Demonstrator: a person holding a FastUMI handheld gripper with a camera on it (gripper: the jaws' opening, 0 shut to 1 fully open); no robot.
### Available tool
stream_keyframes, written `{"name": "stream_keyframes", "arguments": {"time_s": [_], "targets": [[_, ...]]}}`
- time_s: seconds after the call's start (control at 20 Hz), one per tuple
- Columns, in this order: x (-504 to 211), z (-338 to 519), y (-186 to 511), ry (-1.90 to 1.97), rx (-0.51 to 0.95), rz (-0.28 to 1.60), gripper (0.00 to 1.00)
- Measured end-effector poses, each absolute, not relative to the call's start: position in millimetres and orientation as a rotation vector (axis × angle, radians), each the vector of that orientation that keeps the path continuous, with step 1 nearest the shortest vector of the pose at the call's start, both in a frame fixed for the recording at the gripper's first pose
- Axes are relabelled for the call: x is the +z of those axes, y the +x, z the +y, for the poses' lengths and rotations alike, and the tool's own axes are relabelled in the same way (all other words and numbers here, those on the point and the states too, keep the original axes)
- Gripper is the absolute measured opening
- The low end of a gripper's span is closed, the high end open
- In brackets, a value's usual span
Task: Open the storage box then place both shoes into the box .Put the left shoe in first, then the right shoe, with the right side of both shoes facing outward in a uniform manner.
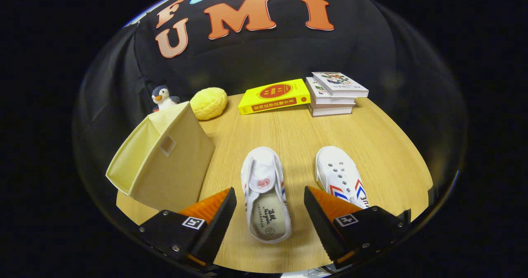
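A cream fabric storage box (165, 158) stands on the wooden table (288, 133), left of my left finger, its lid shut. A white shoe (266, 193) lies between my fingers, toe pointing away, its heel near me and its inside showing. A second white shoe (340, 177) with red and blue stripes lies just right of it, partly hidden behind my right finger. My gripper (270, 216) is open, hovering over the first shoe, with its fingers on either side of the shoe and not touching it.
A penguin plush (163, 97) peeks from behind the box. A yellow round plush (209, 103), a yellow book (274, 95) and a stack of books (334, 93) line the table's far edge.
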State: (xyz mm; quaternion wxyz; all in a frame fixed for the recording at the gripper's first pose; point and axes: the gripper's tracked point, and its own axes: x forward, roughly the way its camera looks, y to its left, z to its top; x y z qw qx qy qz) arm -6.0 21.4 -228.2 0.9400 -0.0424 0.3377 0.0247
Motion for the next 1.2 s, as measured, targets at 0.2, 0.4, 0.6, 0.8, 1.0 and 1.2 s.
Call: {"name": "stream_keyframes", "arguments": {"time_s": [0.2, 0.4, 0.6, 0.8, 1.0, 1.2], "targets": [[-244, 7, -3, -0.099, 0.031, 0.721, 0.96], [-268, 6, 4, -0.077, 0.037, 0.750, 0.83], [-284, 6, 18, -0.070, 0.041, 0.756, 0.66], [-294, 10, 31, -0.042, 0.056, 0.769, 0.48], [-303, 20, 31, -0.036, 0.094, 0.795, 0.23], [-305, 15, 30, -0.016, 0.083, 0.815, 0.02]]}}
